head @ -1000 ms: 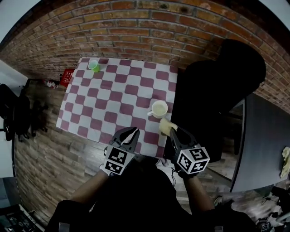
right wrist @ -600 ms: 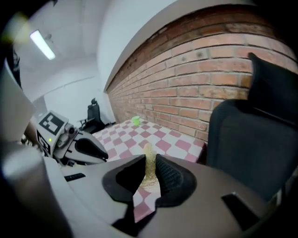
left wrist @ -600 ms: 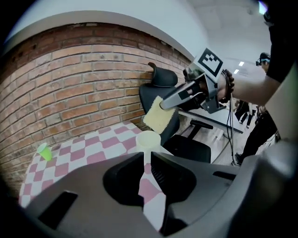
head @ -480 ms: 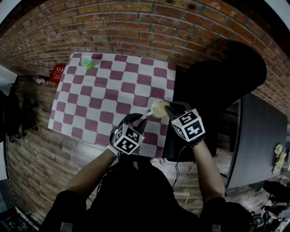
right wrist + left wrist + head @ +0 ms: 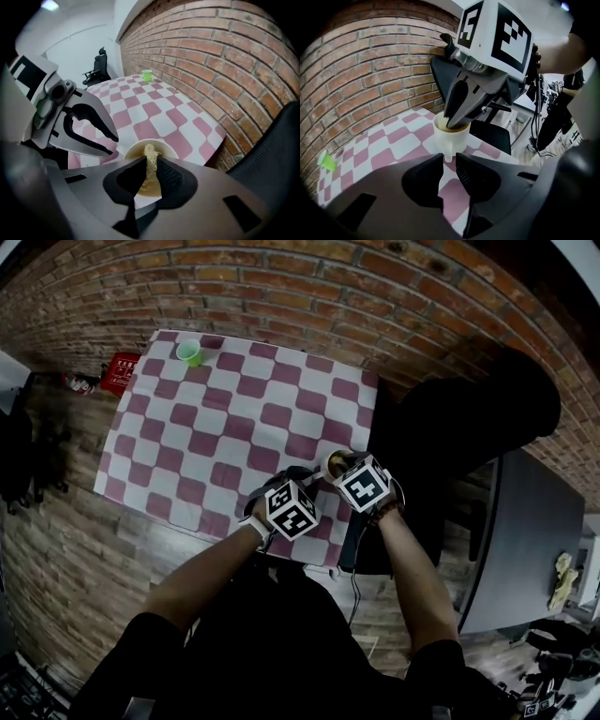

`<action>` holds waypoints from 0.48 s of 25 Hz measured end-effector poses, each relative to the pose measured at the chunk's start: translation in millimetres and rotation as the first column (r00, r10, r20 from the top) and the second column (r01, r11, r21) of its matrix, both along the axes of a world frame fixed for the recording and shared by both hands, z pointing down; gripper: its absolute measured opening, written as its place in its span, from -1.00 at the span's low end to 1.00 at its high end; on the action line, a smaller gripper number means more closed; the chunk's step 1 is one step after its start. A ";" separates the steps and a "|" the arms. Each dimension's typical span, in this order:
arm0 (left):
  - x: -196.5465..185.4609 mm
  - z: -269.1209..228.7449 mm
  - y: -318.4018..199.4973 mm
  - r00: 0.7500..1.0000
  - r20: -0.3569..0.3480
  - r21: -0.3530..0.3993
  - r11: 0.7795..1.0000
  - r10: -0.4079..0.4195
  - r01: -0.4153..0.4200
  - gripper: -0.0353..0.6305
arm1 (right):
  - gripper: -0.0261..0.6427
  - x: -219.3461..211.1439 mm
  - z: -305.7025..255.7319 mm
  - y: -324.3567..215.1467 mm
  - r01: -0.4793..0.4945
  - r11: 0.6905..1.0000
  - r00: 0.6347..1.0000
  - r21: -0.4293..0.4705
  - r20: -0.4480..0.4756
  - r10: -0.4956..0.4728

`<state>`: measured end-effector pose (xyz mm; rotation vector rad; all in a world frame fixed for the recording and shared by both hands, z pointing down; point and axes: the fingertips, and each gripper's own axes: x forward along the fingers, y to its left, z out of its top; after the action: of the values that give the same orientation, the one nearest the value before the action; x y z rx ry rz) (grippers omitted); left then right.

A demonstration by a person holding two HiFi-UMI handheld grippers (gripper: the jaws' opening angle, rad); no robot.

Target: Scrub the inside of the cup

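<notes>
Checkered table (image 5: 234, 418), small green cup (image 5: 190, 352) — far corner, black chair (image 5: 450, 437), brick wall (image 5: 281, 277)

The cup (image 5: 451, 134) is white and stands upright just ahead of the left gripper (image 5: 448, 164). Its small handle points back into the narrow gap between that gripper's jaws, which pinch it at their tips. A yellowish, crumpled sponge (image 5: 149, 153) is clamped between the jaws of the right gripper (image 5: 150, 164). It reaches forward from them down into the cup's open mouth, filling much of the inside.
</notes>
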<state>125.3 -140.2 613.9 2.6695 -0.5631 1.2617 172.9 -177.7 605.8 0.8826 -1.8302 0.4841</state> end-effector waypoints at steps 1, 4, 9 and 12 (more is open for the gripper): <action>1.8 1.7 -1.6 1.000 0.006 -0.002 1.000 0.005 -0.005 -0.62 | -0.70 -0.8 2.6 -2.4 -0.020 1.000 0.999 -0.014 0.028 0.020; 6.3 1.4 -5.8 1.000 0.010 0.004 1.000 0.021 -0.021 -0.62 | -0.70 -2.1 0.9 -5.6 -0.089 0.994 0.989 -0.059 0.114 0.096; 6.6 -3.1 -5.8 0.999 0.012 0.009 0.999 0.042 -0.043 -0.62 | -0.70 0.9 -13.7 0.6 -0.156 0.983 0.962 -0.095 0.213 0.174; 6.4 -7.5 -6.6 0.998 0.012 0.016 0.998 0.058 -0.058 -0.62 | -0.70 -0.3 -42.3 3.3 -0.185 0.978 0.921 -0.095 0.330 0.206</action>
<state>131.7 -146.8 606.4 2.7120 -0.5031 1.2943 172.6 -174.4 563.4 0.9923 -2.0319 0.8600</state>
